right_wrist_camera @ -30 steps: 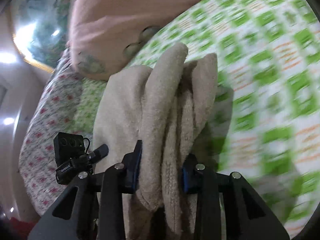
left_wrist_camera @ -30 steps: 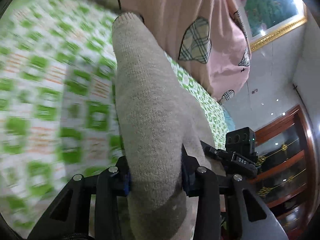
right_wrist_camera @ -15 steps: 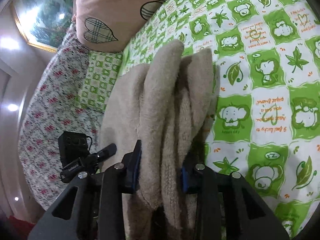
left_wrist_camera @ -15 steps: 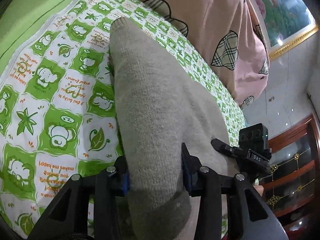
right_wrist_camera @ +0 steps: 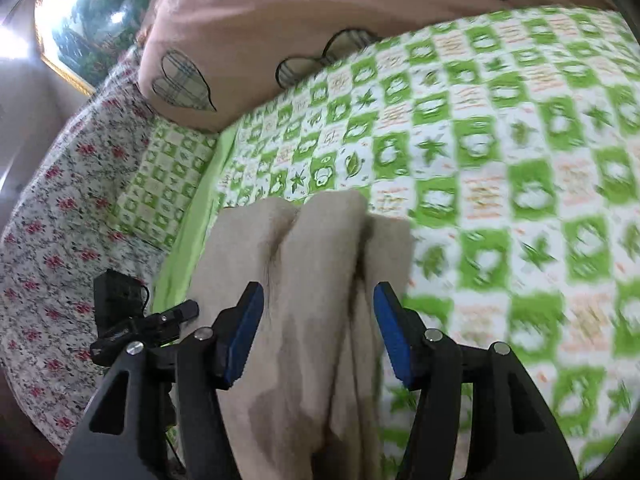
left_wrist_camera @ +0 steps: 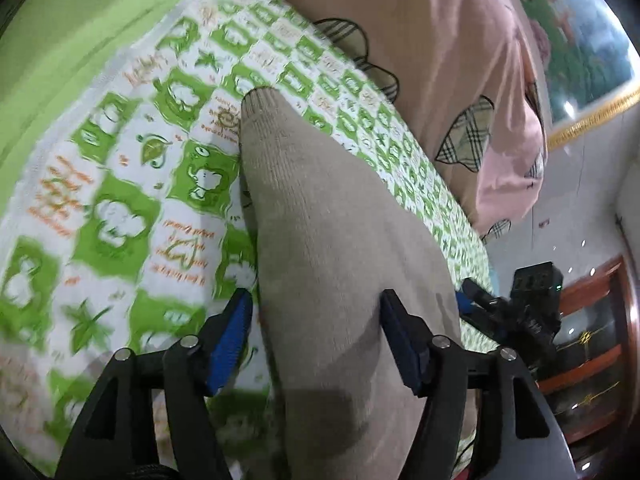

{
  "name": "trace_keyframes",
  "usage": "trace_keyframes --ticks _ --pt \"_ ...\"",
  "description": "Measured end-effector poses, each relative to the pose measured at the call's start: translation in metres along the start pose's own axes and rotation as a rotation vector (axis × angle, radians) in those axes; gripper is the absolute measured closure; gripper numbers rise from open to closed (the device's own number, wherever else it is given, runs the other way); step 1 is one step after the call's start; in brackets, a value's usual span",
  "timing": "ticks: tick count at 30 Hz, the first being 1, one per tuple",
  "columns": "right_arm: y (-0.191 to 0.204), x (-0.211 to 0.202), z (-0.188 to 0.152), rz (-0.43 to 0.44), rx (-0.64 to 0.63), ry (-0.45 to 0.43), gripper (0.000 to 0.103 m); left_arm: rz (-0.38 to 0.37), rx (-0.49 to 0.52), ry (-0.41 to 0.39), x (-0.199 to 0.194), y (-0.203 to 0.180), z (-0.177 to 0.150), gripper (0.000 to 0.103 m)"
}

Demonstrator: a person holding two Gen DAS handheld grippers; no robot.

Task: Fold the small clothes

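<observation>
On the green-checked bedsheet (left_wrist_camera: pixel 120 208) your beige knit garment (left_wrist_camera: pixel 328 248) lies between both claws; left gripper (left_wrist_camera: pixel 316 320) and right gripper (right_wrist_camera: pixel 318 316) have just been opening, pads clear. It's soft, floppy: regrip bunched edges.

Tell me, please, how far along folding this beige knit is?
Done: the beige knit lies bunched in layers on the green sheet. In hand: both grippers' jaws have just been opening, the knit between them, pads apart from it. Left: any further folds and tidying; unclear from here.

Garment (left_wrist_camera: pixel 328 264) on sheet (left_wrist_camera: pixel 120 200); quilt (left_wrist_camera: pixel 460 60) behind.
</observation>
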State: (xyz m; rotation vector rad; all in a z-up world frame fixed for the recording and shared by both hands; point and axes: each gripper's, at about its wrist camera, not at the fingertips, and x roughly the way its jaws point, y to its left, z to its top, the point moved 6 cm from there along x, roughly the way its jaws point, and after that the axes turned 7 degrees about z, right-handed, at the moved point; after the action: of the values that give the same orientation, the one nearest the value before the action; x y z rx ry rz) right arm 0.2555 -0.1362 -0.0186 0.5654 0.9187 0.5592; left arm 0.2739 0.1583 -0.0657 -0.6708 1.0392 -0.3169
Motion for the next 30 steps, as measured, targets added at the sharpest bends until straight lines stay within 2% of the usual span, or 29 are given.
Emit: trace_keyframes --ticks 1,2,3,4,5,6,8,10,12,13,16,18,20,23,25,28,30 --pt "-0.001 0.014 0.003 -0.008 0.003 0.023 0.060 -0.006 -0.022 0.016 0.007 0.002 0.002 0.033" --pt "-0.001 0.023 0.003 0.005 0.008 0.047 0.086 -0.004 -0.033 0.022 0.011 0.002 0.004 0.033" --pt "-0.001 0.029 0.002 0.011 0.019 0.060 0.089 0.010 -0.029 0.015 0.011 0.001 0.004 0.036" --pt "0.002 0.023 0.005 0.022 0.016 0.021 0.091 0.020 -0.019 0.009 0.011 -0.001 0.004 0.037" --pt "0.010 0.009 0.008 0.075 0.000 -0.035 0.093 0.030 0.003 -0.003 0.008 -0.005 0.004 0.039" --pt "0.016 -0.007 0.008 0.121 -0.018 -0.090 0.093 0.040 0.024 -0.014 0.006 -0.008 0.004 0.039" --pt "0.017 -0.022 0.002 0.104 -0.051 -0.125 0.093 0.052 0.045 -0.022 0.008 -0.012 0.007 0.039" --pt "0.006 -0.015 -0.008 -0.011 -0.091 -0.085 0.093 0.108 0.065 -0.021 0.019 -0.013 0.016 0.046" --pt "-0.014 0.000 -0.016 -0.064 -0.072 -0.036 0.093 0.161 0.107 -0.040 0.030 -0.015 0.029 0.054" --pt "-0.025 0.006 -0.018 -0.058 -0.044 -0.022 0.093 0.211 0.135 -0.055 0.034 -0.015 0.037 0.055" --pt "-0.036 0.009 -0.017 -0.021 -0.004 -0.034 0.093 0.273 0.141 -0.074 0.037 -0.011 0.052 0.063" --pt "-0.034 0.009 -0.016 -0.040 -0.024 -0.031 0.093 0.352 0.158 -0.099 0.034 -0.006 0.057 0.066" --pt "-0.028 0.011 -0.016 -0.066 -0.057 -0.022 0.093 0.383 0.158 -0.103 0.030 0.000 0.056 0.067" --pt "-0.024 0.012 -0.016 -0.077 -0.053 0.003 0.088 0.382 0.147 -0.110 0.013 -0.002 0.043 0.068" --pt "-0.022 0.007 -0.014 -0.067 -0.019 0.006 0.084 0.360 0.172 -0.142 -0.016 -0.013 0.019 0.068" --pt "-0.015 -0.018 -0.028 -0.060 0.005 -0.010 0.078 0.314 0.205 -0.185 -0.059 -0.027 -0.028 0.064" --pt "-0.009 -0.036 -0.044 -0.051 0.002 -0.031 0.060 0.313 0.236 -0.212 -0.082 -0.033 -0.063 0.061"
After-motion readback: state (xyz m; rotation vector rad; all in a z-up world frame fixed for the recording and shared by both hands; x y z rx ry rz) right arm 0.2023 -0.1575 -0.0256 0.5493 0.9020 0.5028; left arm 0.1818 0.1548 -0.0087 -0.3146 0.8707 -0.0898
